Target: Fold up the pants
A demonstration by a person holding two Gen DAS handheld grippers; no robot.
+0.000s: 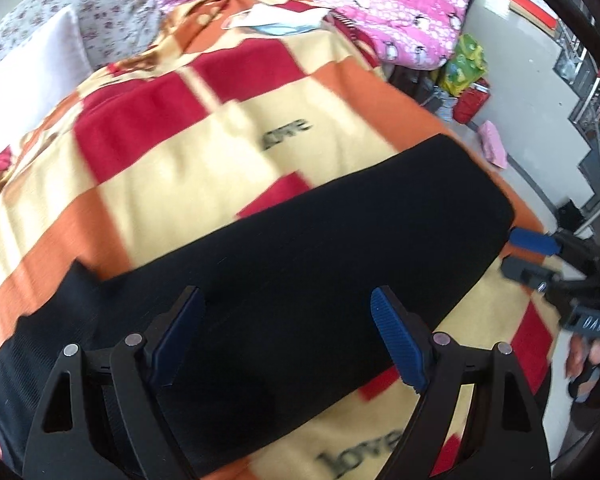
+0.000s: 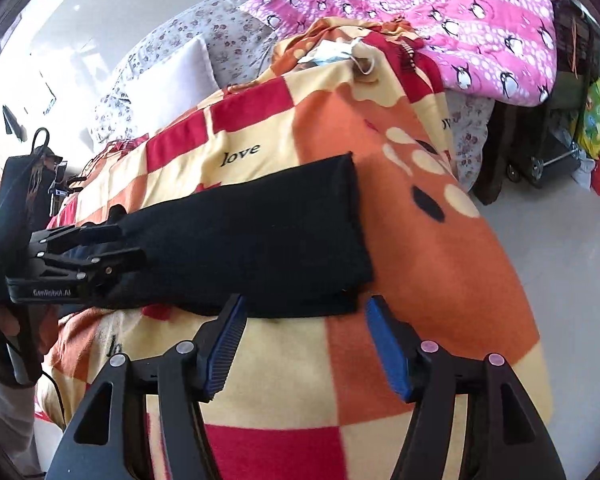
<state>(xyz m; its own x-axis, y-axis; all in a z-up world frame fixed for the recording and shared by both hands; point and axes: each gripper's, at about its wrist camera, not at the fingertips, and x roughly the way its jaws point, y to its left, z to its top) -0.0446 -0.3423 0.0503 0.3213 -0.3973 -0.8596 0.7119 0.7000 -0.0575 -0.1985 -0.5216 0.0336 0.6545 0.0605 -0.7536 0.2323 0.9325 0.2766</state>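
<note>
Left wrist view: my left gripper (image 1: 286, 336) hangs over the black pants (image 1: 300, 248), its two blue-padded fingers (image 1: 398, 344) spread wide with nothing between them. The pants lie as a long dark band across the checked blanket (image 1: 160, 152) of red, orange and cream squares printed with the word "love". One end of the band runs under my left gripper toward the lower left; the other end reaches the right side of the bed, where my right gripper (image 1: 524, 254) comes in from the edge of the frame, its blue pad just beside the cloth. From here I cannot tell whether that pad touches the fabric. Behind the blanket sit a pink penguin quilt (image 1: 400, 8), a floral sheet (image 1: 100, 4) and a white pillow (image 1: 32, 80). This view is smeared by motion.

Right wrist view: my right gripper (image 2: 304, 344) is also wide open and holds nothing, its fingertips just short of the near edge of the pants (image 2: 260, 240). The pants lie flat, in layers, their cut end lying on an orange patch of the blanket (image 2: 440, 280). At the left, my left gripper (image 2: 134, 246) sits over the far end of the pants. A face mask (image 2: 332, 54) rests on the blanket's far end, near the penguin quilt (image 2: 460, 12).
</note>
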